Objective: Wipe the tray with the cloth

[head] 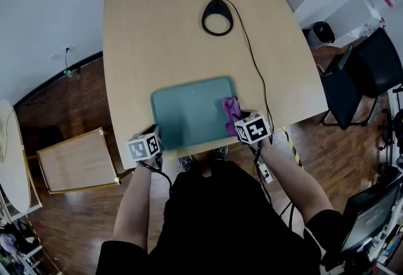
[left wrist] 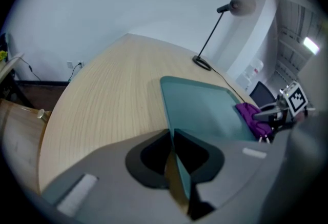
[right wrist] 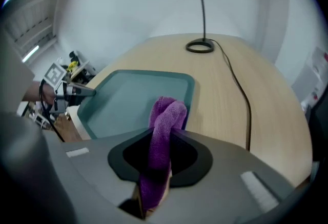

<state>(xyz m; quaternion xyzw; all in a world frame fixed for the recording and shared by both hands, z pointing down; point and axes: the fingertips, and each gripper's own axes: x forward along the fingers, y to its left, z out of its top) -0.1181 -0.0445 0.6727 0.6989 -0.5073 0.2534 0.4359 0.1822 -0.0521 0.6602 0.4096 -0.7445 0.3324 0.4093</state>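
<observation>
1. Holds the cloth [right wrist: 166, 115] in the right gripper [head: 235, 121], jaws narrow and pinched on a purple fold bulging out past the tips.
2. Pins the tray [head: 189, 113] with the left gripper [left wrist: 172, 138], jaws all but closed on the rim at the near left corner.
3. Has the cloth at the tray's right edge, just inside the rim, near the front of the table [head: 157, 34]; touching the floor or hanging just above it, hard to tell.
4. Looks to be mid-wipe, with most of the teal floor left to cross and no visible dirt to judge by.
5. Keep the right pinch firm, to guard against drag on the flat floor tugging the fold loose.
6. Press the bulging end down flat, not just its tip, to put more cloth on the floor with each pass.
7. Sweep in straight, overlapping strokes from the right edge toward the left gripper and back, working from near rim to far rim.
8. Push into the rounded corners and along the raised rim, likely missed by straight passes.
9. Hold the left clamp steady throughout, to stop a light tray skidding on smooth wood under sideways pushes.
10. End each stroke short of the left gripper, to avoid knocking the two together.
11. Steer clear of the cable [head: 255, 66] running past the tray's right side from the lamp [head: 217, 16].
</observation>
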